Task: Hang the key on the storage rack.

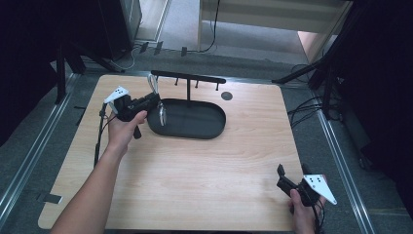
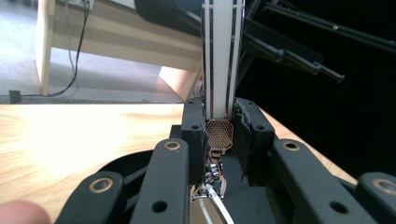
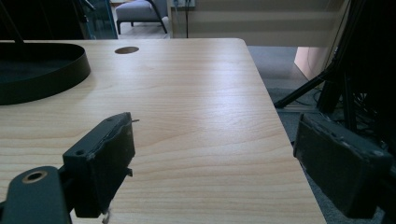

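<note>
So the white strap with the thin dark stripes (image 2: 222, 56) is pinched between the left gripper (image 1: 155, 100)'s closed jaws, sticking up over the left end of the black oval tray (image 1: 207, 130), just by the T-shaped black stand (image 1: 188, 79). Right gripper (image 1: 292, 171) sits at the wooden table (image 1: 195, 165)'s near right corner, jaws wide apart, holding nothing.

**Wooden tabletop with a black tray**

A light wood tabletop (image 1: 195, 170) with rounded corners stands on a grey floor (image 1: 29, 146). A shallow black oval tray (image 1: 204, 127) rests on its far middle. A thin black T-shaped stand (image 1: 188, 80) rises from the tray. A small round dark hole (image 1: 226, 95) lies just beyond the tray.
</note>
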Action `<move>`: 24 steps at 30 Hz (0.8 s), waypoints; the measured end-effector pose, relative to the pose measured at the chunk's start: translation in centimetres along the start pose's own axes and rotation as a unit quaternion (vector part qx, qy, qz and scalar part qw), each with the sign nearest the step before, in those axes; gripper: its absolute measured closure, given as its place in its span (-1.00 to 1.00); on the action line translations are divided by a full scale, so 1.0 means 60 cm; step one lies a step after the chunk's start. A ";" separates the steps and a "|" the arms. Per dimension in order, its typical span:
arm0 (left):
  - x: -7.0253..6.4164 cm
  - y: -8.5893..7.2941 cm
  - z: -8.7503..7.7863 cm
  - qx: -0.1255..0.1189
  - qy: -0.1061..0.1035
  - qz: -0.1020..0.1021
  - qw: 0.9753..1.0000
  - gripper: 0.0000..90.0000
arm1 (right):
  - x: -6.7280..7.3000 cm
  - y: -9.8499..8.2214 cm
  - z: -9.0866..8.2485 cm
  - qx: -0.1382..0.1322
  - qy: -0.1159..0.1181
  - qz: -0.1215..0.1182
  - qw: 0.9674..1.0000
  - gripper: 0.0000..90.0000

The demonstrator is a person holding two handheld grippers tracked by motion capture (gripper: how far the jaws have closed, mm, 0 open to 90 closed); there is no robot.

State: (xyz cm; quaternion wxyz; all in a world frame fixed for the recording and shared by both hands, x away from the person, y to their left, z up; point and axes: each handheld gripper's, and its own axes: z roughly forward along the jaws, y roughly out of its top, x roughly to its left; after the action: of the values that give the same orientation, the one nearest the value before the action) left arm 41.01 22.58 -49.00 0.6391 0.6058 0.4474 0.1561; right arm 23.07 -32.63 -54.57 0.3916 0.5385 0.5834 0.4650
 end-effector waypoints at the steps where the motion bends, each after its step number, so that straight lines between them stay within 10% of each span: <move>1: 0.000 0.000 0.000 0.000 0.000 0.000 1.000 0.67 | 0.000 0.000 0.000 0.000 0.000 0.000 1.000 -0.73; 8: -0.014 0.000 0.000 -0.003 -0.031 0.028 0.999 0.67 | 0.000 0.000 0.000 0.001 0.000 0.001 1.000 -0.73; 24: 0.009 0.003 0.018 0.015 -0.018 -0.029 0.999 0.67 | -0.001 0.000 -0.001 -0.001 -0.001 0.001 1.000 -0.73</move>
State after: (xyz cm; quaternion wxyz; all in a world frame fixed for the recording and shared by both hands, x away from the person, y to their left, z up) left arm 42.23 22.33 -49.18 0.6420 0.6049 0.4557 0.1194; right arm 23.05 -32.70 -54.57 0.3924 0.5391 0.5818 0.4658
